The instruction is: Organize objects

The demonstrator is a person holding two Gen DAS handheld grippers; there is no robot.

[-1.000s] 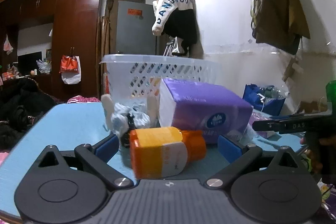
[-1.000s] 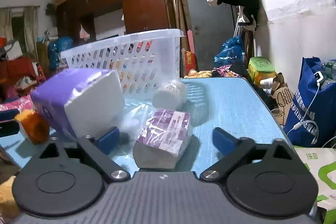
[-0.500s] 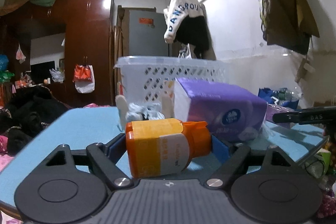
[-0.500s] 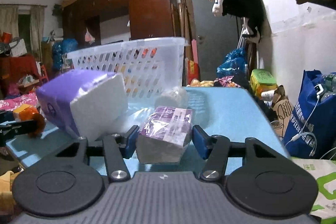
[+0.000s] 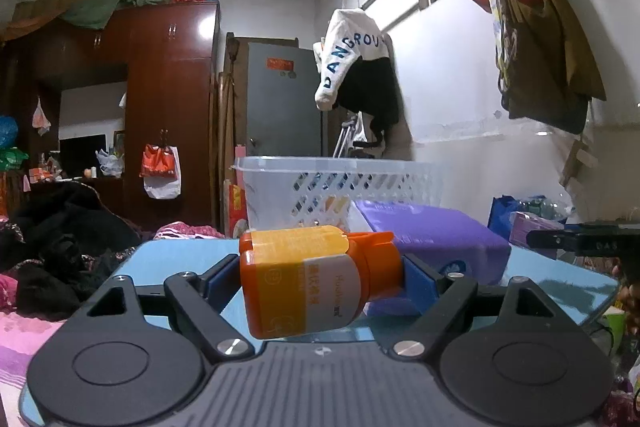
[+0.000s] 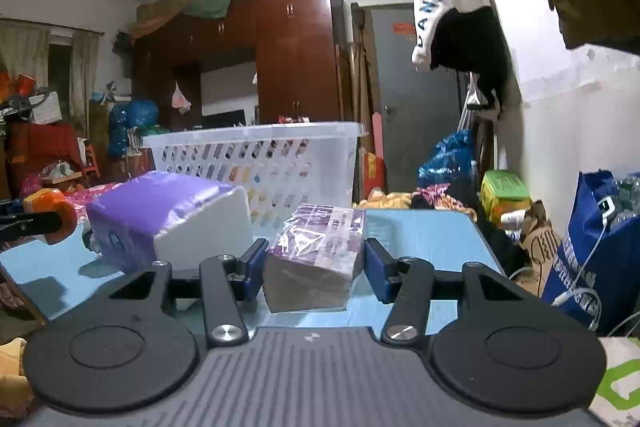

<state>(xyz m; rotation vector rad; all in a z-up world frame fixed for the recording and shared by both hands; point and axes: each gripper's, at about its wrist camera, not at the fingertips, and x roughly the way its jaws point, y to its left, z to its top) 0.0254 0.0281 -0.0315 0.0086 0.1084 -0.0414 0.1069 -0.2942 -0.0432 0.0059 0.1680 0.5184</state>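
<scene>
My left gripper [image 5: 316, 273] is shut on an orange bottle [image 5: 308, 287] with a yellow and white label, held on its side above the blue table [image 5: 172, 259]. My right gripper [image 6: 314, 263] is shut on a small purple tissue pack [image 6: 316, 259] in clear wrap, lifted off the table. A white slotted basket [image 5: 340, 183] stands behind, also in the right wrist view [image 6: 260, 155]. A big purple tissue package [image 5: 432, 239] lies before the basket, also in the right wrist view [image 6: 168, 219]. The orange bottle also shows at the left of the right wrist view [image 6: 54, 211].
The blue table [image 6: 424, 235] ends at its right edge near a blue bag [image 6: 596, 251] and floor clutter. A wooden wardrobe [image 5: 168, 115] and a grey door [image 5: 284, 107] stand behind. Dark clothes [image 5: 60, 239] lie left of the table. The right gripper's side [image 5: 584, 245] shows at right.
Both grippers closed on their objects and lifted them: the left on the orange bottle, the right on the small tissue pack. Both views rose and tilted upward.
</scene>
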